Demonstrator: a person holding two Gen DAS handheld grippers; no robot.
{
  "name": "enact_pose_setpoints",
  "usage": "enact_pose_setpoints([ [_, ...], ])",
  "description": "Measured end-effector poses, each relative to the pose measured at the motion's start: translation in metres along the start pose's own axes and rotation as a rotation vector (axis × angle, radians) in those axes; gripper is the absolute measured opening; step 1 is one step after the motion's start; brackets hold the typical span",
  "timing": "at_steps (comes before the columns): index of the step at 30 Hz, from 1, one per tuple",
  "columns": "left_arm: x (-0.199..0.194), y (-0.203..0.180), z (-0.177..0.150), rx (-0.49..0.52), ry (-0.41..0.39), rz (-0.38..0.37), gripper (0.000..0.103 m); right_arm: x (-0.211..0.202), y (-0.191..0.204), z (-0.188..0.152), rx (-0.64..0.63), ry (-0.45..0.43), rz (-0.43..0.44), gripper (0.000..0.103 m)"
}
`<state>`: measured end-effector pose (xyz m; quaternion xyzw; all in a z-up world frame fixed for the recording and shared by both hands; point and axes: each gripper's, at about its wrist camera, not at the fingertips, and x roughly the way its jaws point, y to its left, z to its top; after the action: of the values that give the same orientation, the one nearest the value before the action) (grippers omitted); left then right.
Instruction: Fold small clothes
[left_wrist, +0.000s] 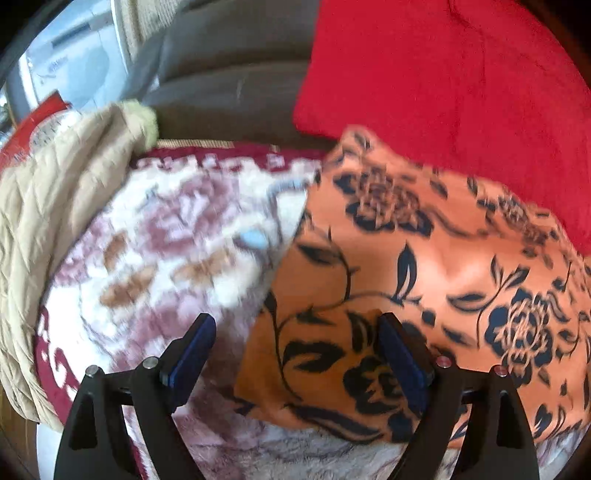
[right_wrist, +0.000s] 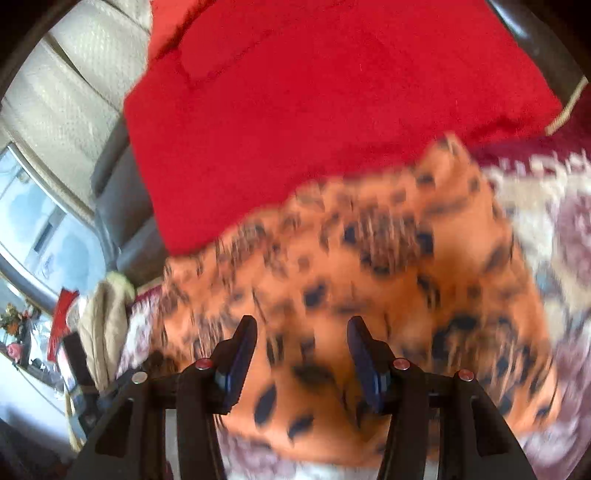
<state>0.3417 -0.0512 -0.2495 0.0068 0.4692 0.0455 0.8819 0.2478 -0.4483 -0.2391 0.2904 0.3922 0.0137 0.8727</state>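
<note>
Fingers of left gripper (left_wrist: 295, 354) and right gripper (right_wrist: 301, 354) spread apart above soft orange floral cloth (left_wrist: 424, 258).

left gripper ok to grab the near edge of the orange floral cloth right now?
Probably yes. The left gripper is open and empty, with the orange floral cloth lying on the patterned blanket and its lower-left corner between the fingers. Nothing covers that edge.
</note>
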Motion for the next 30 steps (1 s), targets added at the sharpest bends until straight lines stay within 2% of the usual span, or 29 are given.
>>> enact_pose_setpoints([
  [1,0.0,0.002,-0.001,-0.004,0.002,-0.006,0.09,0.006,-0.001,-0.01,-0.011,0.034,-0.032,0.056],
  [4,-0.007,0.014,-0.002,-0.041,0.002,-0.04,0.089,0.0,0.004,-0.019,-0.067,0.016,-0.065,0.055],
  [8,-0.016,0.037,-0.009,-0.126,0.015,-0.07,0.089,-0.022,-0.002,-0.032,-0.023,-0.019,0.016,0.055],
  [11,-0.034,0.052,-0.019,-0.204,-0.015,-0.077,0.089,-0.037,-0.006,-0.038,-0.021,-0.034,0.05,0.055],
  [14,-0.051,0.057,-0.025,-0.23,-0.07,-0.073,0.089,-0.048,-0.007,-0.042,-0.019,-0.05,0.094,0.055],
  [16,-0.057,0.06,-0.034,-0.239,-0.062,-0.074,0.089,-0.053,-0.008,-0.044,-0.014,-0.06,0.12,0.055],
  [19,-0.061,0.063,-0.051,-0.29,-0.022,-0.169,0.089,-0.057,-0.008,-0.044,-0.015,-0.061,0.141,0.055],
  [26,-0.052,0.044,-0.058,-0.281,0.021,-0.339,0.089,-0.045,-0.007,-0.038,0.021,-0.037,0.197,0.055],
  [27,-0.049,0.043,-0.058,-0.289,0.025,-0.351,0.082,-0.043,-0.006,-0.037,0.021,-0.033,0.198,0.055],
  [28,-0.046,0.042,-0.058,-0.301,0.03,-0.37,0.07,-0.038,-0.005,-0.036,0.021,-0.029,0.196,0.055],
  [30,-0.037,0.04,-0.057,-0.314,0.053,-0.404,0.056,-0.031,-0.004,-0.033,0.028,-0.034,0.197,0.055],
])
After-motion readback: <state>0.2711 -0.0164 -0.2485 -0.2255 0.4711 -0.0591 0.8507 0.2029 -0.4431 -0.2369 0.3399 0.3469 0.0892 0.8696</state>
